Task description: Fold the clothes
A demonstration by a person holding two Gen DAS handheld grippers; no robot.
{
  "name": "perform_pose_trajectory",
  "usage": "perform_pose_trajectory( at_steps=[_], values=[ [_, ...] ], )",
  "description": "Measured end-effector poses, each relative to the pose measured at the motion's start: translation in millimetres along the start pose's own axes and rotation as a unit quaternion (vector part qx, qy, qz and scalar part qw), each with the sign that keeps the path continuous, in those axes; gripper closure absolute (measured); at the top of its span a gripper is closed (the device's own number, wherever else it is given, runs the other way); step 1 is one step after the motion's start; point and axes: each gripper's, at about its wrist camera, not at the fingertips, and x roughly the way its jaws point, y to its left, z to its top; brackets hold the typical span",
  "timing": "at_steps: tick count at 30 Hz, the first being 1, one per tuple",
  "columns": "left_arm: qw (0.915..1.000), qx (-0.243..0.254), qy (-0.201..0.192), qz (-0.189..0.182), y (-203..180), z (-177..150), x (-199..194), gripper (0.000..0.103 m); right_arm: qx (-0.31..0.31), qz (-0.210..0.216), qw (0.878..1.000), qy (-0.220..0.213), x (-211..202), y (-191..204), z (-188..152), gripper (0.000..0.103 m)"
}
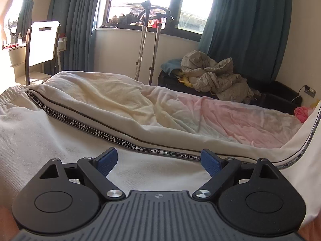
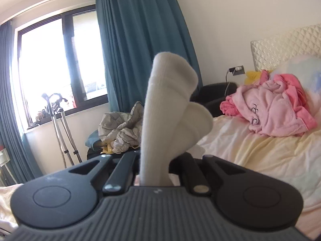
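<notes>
Cream trousers (image 1: 50, 140), black side stripe lettered white; pale yellow-and-pink sheet (image 1: 230, 118) beyond trousers; teal curtains (image 1: 250, 20); blue pads (image 1: 107, 160); pink robe (image 2: 270, 108); white cuff (image 2: 160, 108).

Black left gripper (image 1: 158, 160): blue pads (image 1: 209, 161), silver screws, ribbed grey base.

Daylight pours through the blown-out window (image 1: 140, 0) ahead of me, glaring white, while fisheye bending curves my frame edges and the near cloth (image 2: 160, 110) blurs softly.
</notes>
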Motion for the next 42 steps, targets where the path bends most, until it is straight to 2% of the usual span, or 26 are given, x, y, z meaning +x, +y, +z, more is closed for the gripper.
perform_pose_trajectory(
  at_steps=[3,7,9,11,14,18,22,27,30,32,34,35,36,38,39,42],
  values=[
    [0.9963,-0.077,-0.039,-0.003,35.0,14.3,-23.6,0.011,-0.033,0.053,0.998,-0.017,-20.1,67.1,-13.4,0.097],
    [0.9923,-0.109,-0.053,0.024,60.6,23.3,-46.7,0.011,-0.077,0.142,0.987,0.001,-51.4,149.1,-60.5,0.097],
    [0.9893,-0.125,-0.070,0.025,68.7,23.0,-57.6,0.010,-0.114,0.186,0.975,0.035,-65.5,181.7,-96.2,0.097],
    [0.9870,-0.141,-0.075,0.020,75.1,21.8,-61.5,0.010,-0.158,0.223,0.959,0.078,-77.0,209.2,-134.7,0.097],
    [0.9867,-0.150,-0.060,0.014,79.1,20.5,-54.2,0.010,-0.224,0.229,0.937,0.139,-83.4,230.0,-181.3,0.096],
    [0.9887,-0.141,-0.051,0.008,77.8,18.3,-46.5,0.010,-0.213,0.239,0.938,0.135,-85.0,224.0,-169.9,0.096],
    [0.9874,-0.147,-0.057,-0.004,76.7,18.6,-49.0,0.010,-0.226,0.266,0.931,0.105,-102.5,223.5,-165.8,0.096],
    [0.9895,-0.133,-0.056,-0.007,74.5,15.7,-46.1,0.010,-0.241,0.287,0.916,0.147,-100.7,229.2,-184.6,0.095],
    [0.9927,-0.113,-0.040,-0.013,70.2,13.8,-37.3,0.010,-0.223,0.298,0.916,0.153,-103.3,220.7,-177.9,0.086],
    [0.9946,-0.097,-0.034,-0.013,65.3,12.4,-32.9,0.010,-0.216,0.315,0.909,0.165,-107.2,213.3,-169.9,0.057],
    [0.9965,-0.077,-0.029,-0.013,60.6,10.8,-29.0,0.010,-0.202,0.349,0.894,0.193,-110.3,201.6,-159.7,0.047],
    [0.9976,-0.065,-0.022,-0.009,58.3,9.4,-26.3,0.010,-0.197,0.367,0.884,0.212,-112.0,194.0,-153.1,0.047],
    [0.9983,-0.055,-0.017,-0.007,55.5,7.8,-24.8,0.010,-0.196,0.373,0.880,0.218,-115.6,186.3,-145.3,0.047],
    [0.9994,-0.032,-0.008,-0.007,47.5,3.8,-22.4,0.010,-0.190,0.376,0.881,0.216,-122.3,167.5,-126.1,0.045],
    [0.9998,-0.015,-0.004,-0.009,41.7,1.1,-21.1,0.010,-0.178,0.372,0.885,0.215,-123.0,157.2,-116.8,0.044],
    [0.9992,0.039,0.006,0.001,27.2,-7.6,-16.2,0.010,-0.137,0.341,0.909,0.196,-121.1,125.4,-93.5,0.043]
  ],
)
